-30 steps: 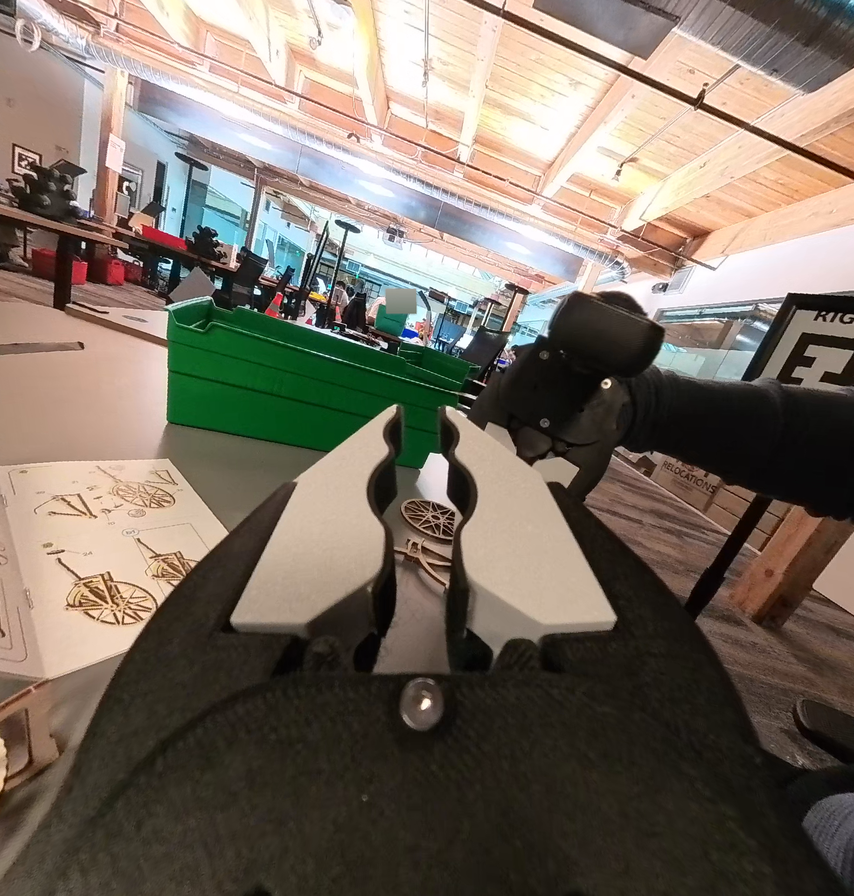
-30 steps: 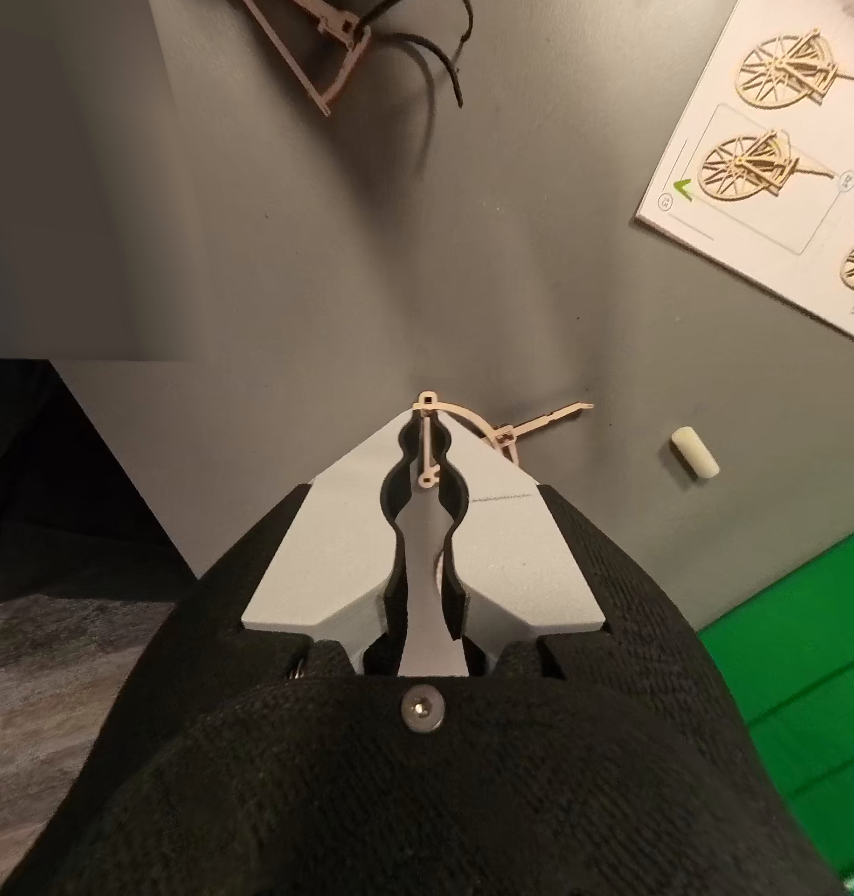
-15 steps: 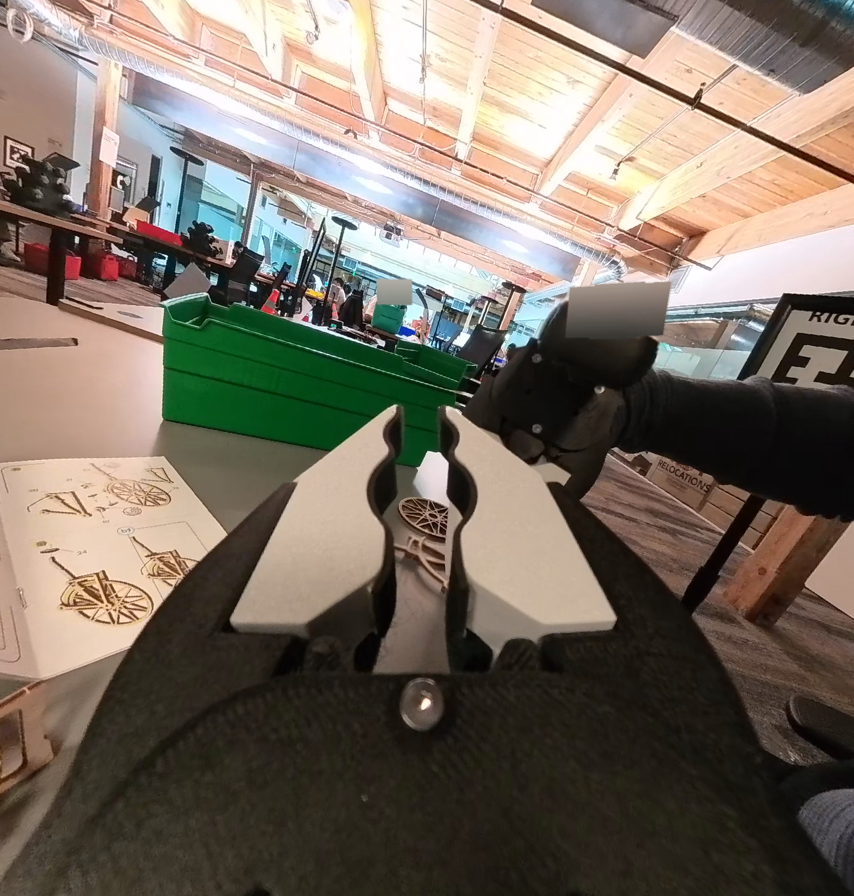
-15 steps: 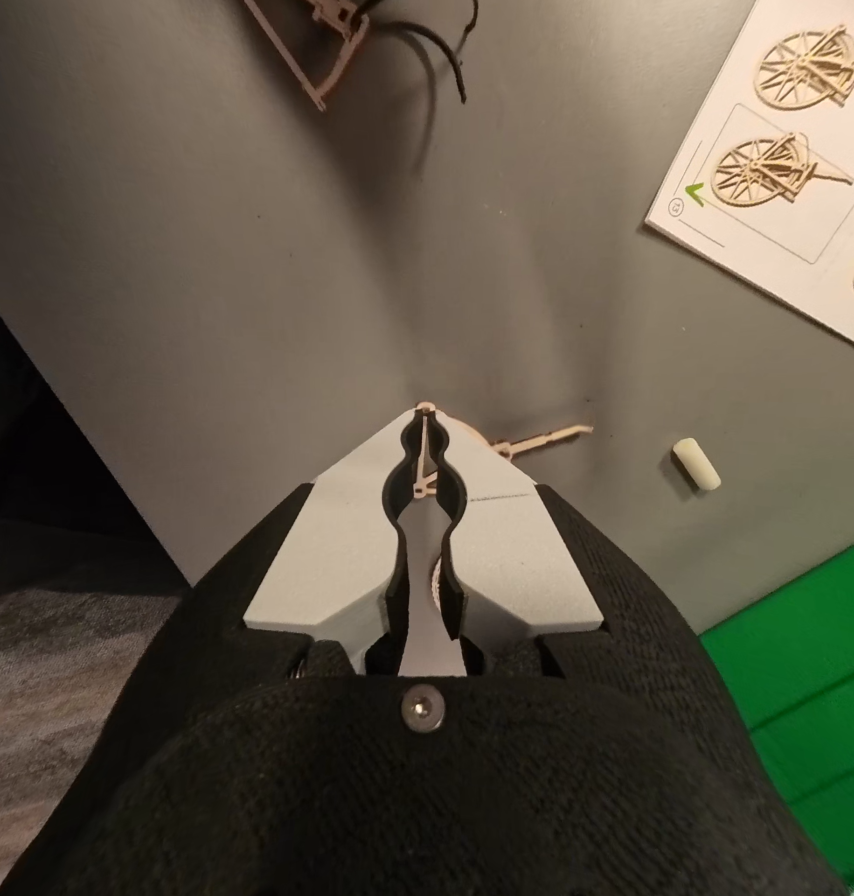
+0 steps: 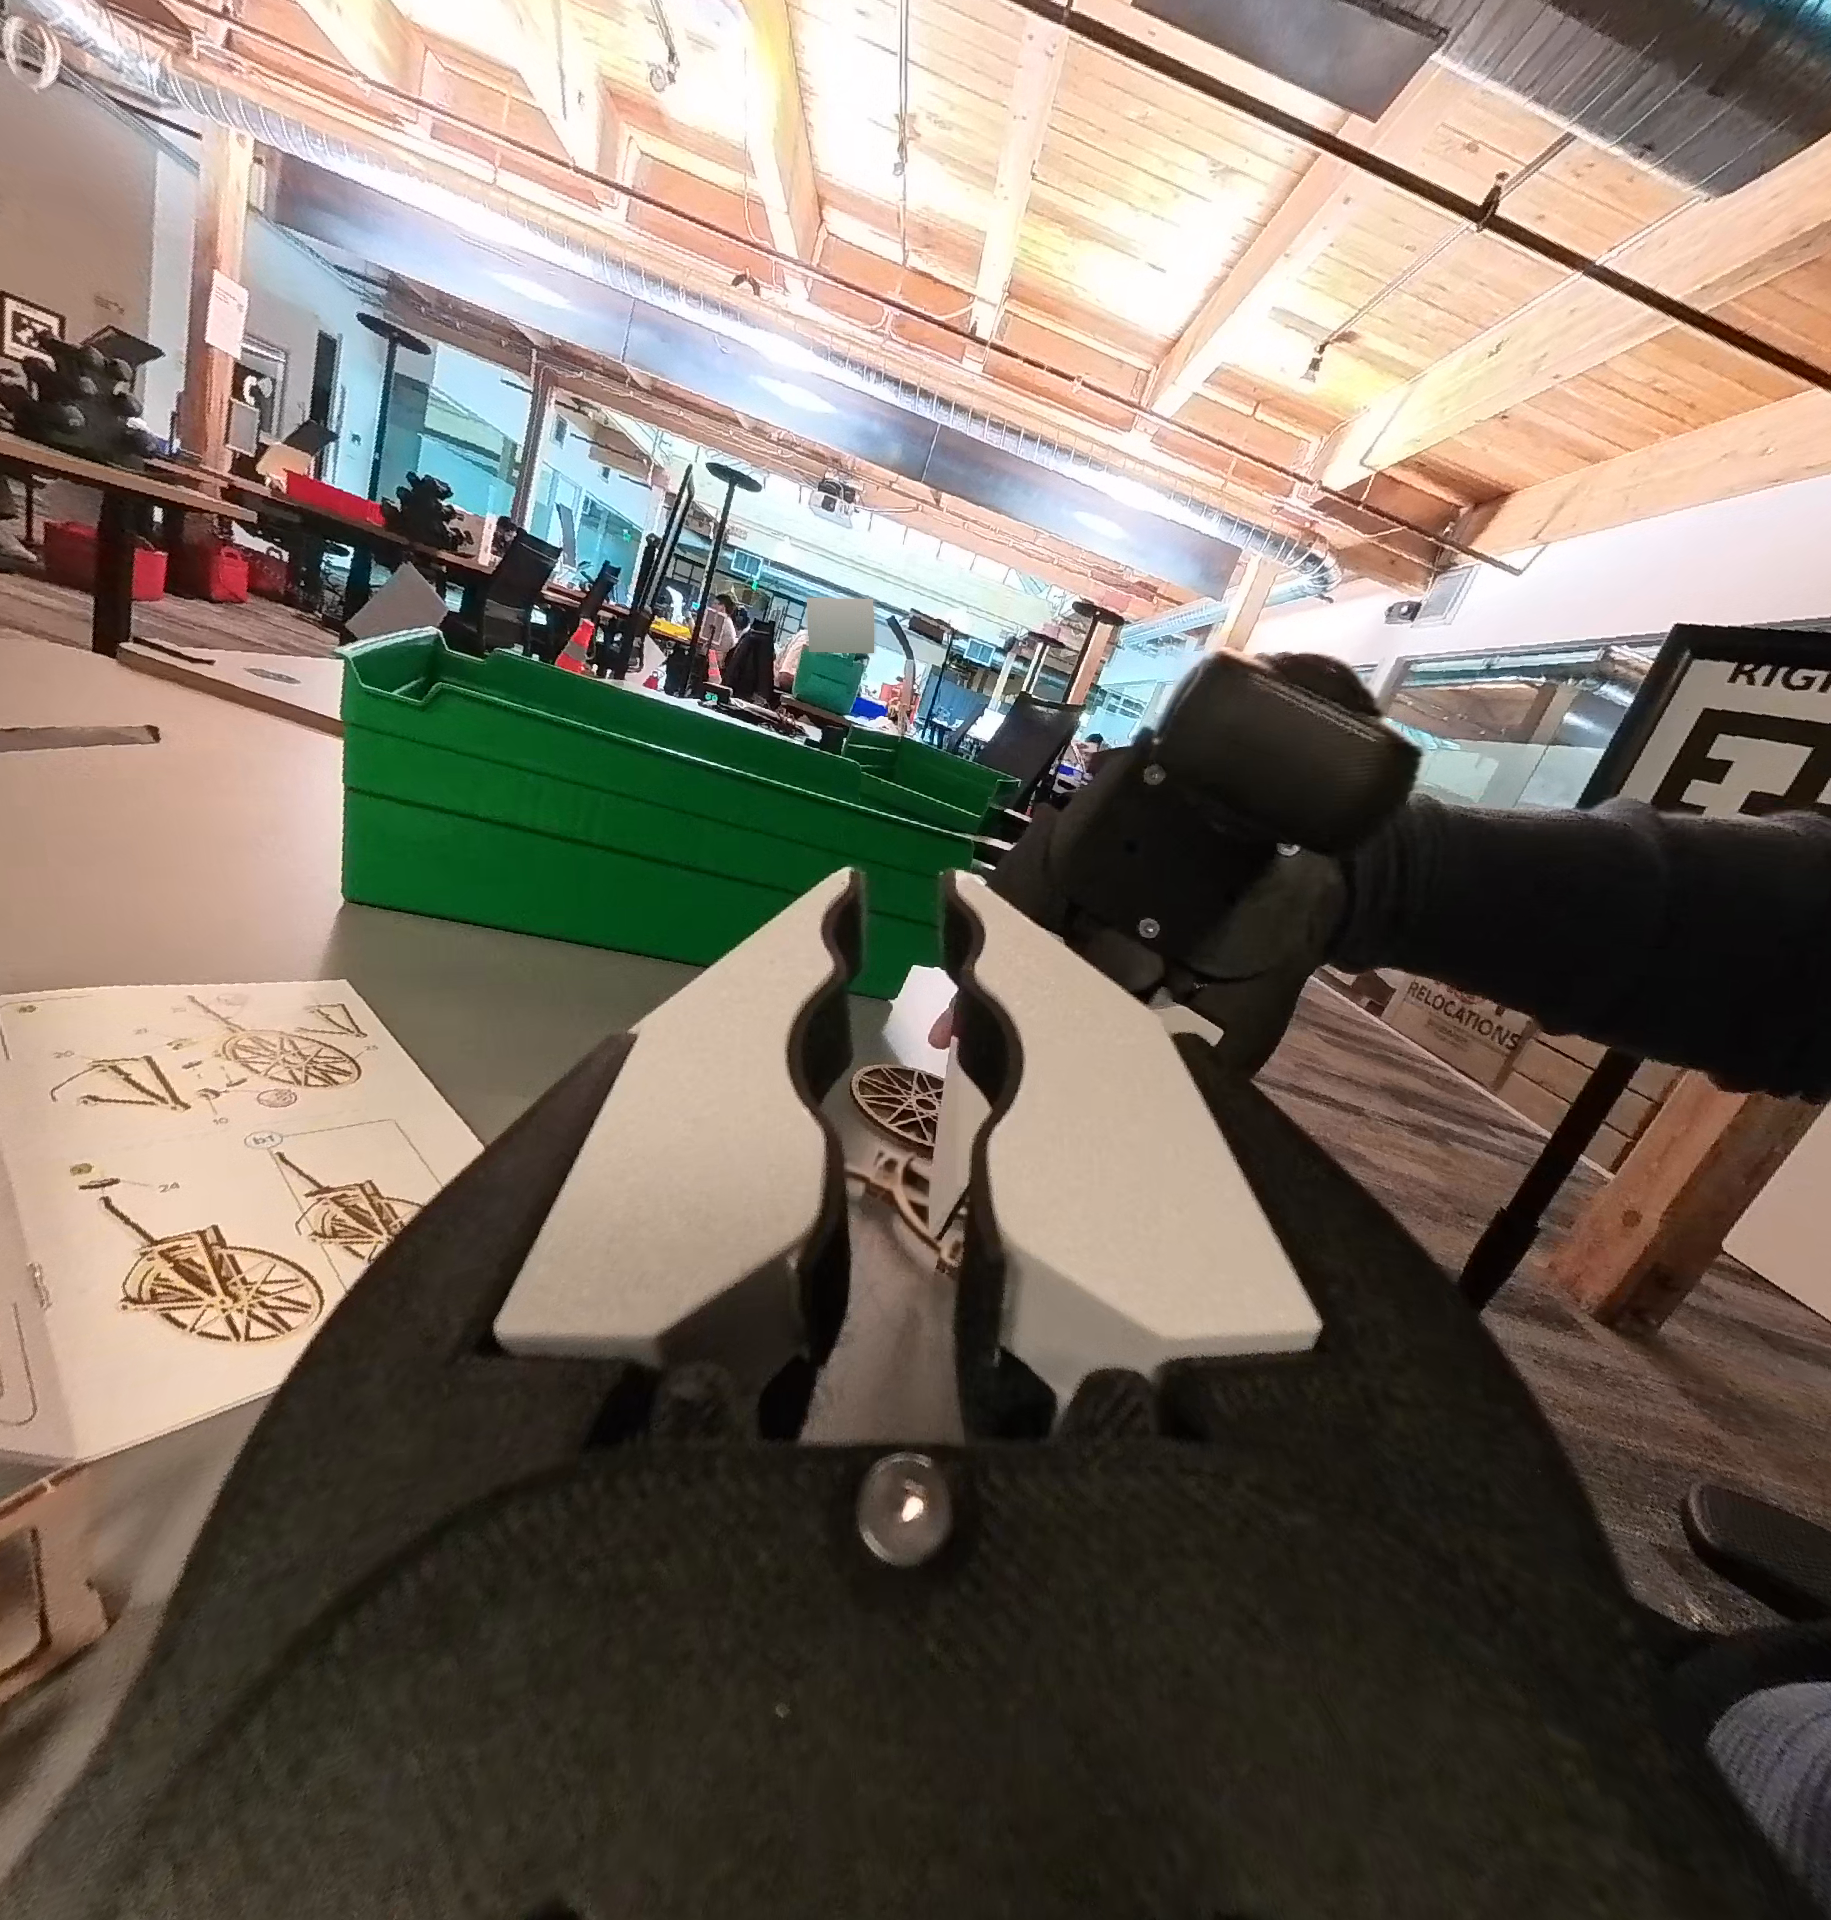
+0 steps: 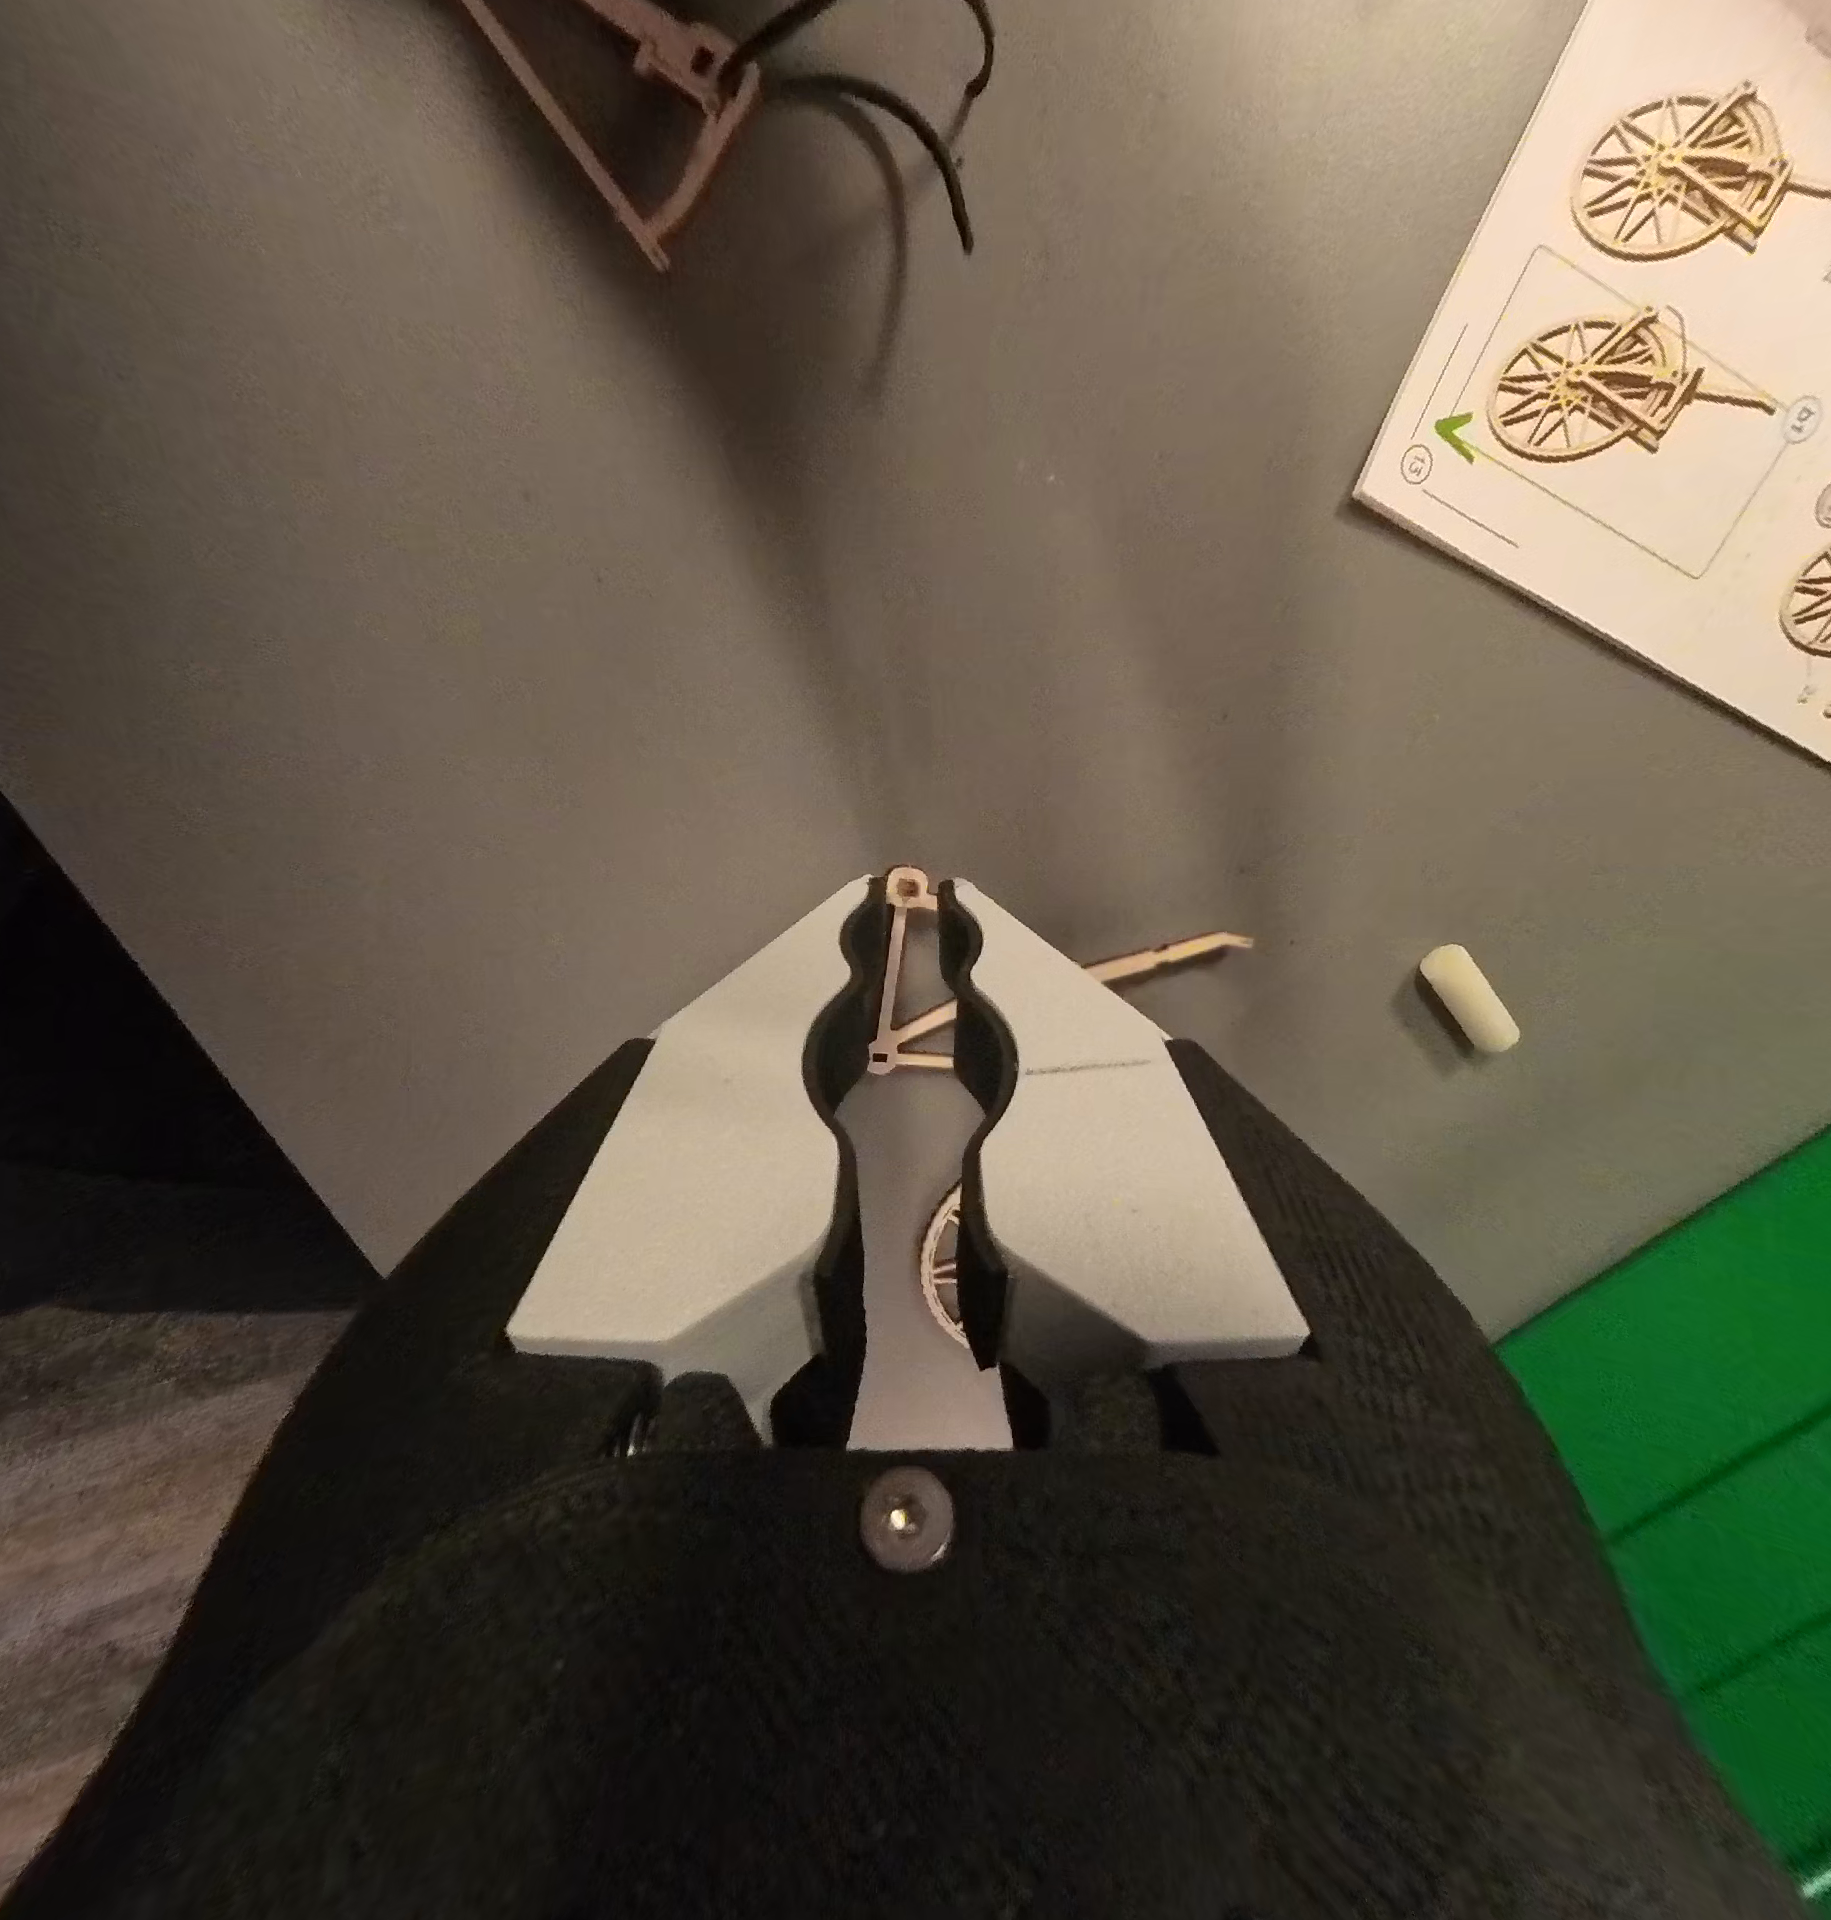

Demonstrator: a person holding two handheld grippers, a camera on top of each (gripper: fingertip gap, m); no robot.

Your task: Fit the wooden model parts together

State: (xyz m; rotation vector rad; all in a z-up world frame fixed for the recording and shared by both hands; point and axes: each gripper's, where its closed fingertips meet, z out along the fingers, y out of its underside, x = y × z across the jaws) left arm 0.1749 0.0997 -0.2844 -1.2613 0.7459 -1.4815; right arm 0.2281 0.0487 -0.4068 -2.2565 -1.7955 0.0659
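Observation:
The pale wooden model, a spoked wheel (image 5: 895,1096) with a thin frame, lies on the grey table (image 5: 163,862). My left gripper (image 5: 900,883) is open by a narrow gap, low over the table and just short of the model, with nothing between its fingers. My right gripper (image 6: 909,885) points down on the model; its body also shows in the left wrist view (image 5: 1202,831). Its jaws stand slightly apart around the frame's small end tab (image 6: 909,886). A thin strut (image 6: 890,977) and the wheel rim (image 6: 942,1278) show in the gap. The model's shaft (image 6: 1171,954) sticks out to the right.
Stacked green bins (image 5: 599,831) stand behind the model and show in the right wrist view (image 6: 1721,1507). An instruction sheet (image 5: 194,1143) lies to the left. A small white peg (image 6: 1469,1000), a dark wooden frame with black cord (image 6: 630,156) and another wooden part (image 5: 17,1600) lie on the table. My hands' fingertips stand some 15 cm from each other. Measured from the fingertips, the wheel rim (image 6: 942,1278) is 10 cm or so from the right gripper and 20 cm from the left.
My right gripper's jaws were pinched shut on the thin frame piece and have now parted a little. The frame's struts lie differently in the gap. My left gripper has hardly moved.

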